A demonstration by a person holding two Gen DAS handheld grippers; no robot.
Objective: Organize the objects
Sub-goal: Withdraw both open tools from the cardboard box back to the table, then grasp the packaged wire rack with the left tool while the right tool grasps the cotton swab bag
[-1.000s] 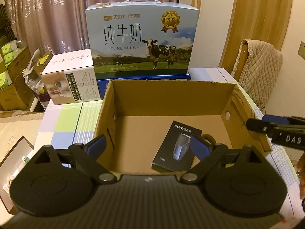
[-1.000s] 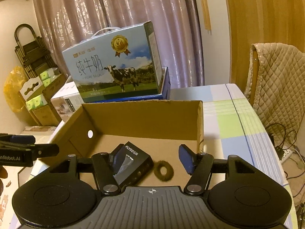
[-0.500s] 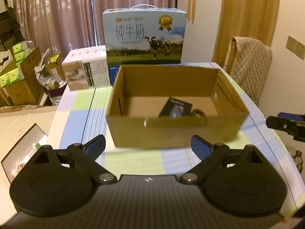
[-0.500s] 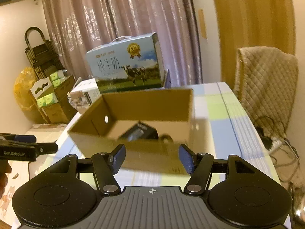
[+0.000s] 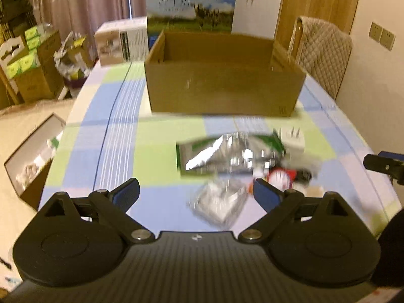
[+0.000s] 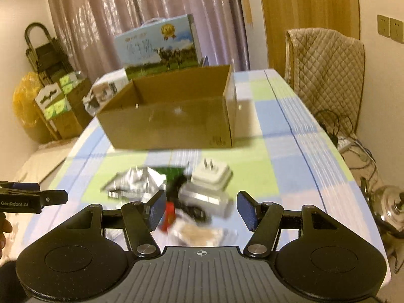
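I'm between picks: both my left gripper point(image 5: 195, 193) and right gripper point(image 6: 200, 209) hang with fingers spread wide and nothing in them, above the blurred heap of loose items point(image 6: 176, 197) on the checked tablecloth point(image 6: 290, 151), just in front of the cardboard box point(image 6: 174, 116). Next I judge I must choose one piece, perhaps the white plug adapter point(image 6: 212, 174), lower over it and close.

A matt brown cardboard box point(image 5: 224, 85) is sitting at frame centre on smooth checked cloth point(image 5: 113, 136). Below it, crinkled foil packaging point(image 6: 136, 180) is glinting — glossy, mirror-like — beside a smooth white plastic plug point(image 6: 211, 174). At upper right, quilted beige fabric point(image 6: 325, 60) is draping.
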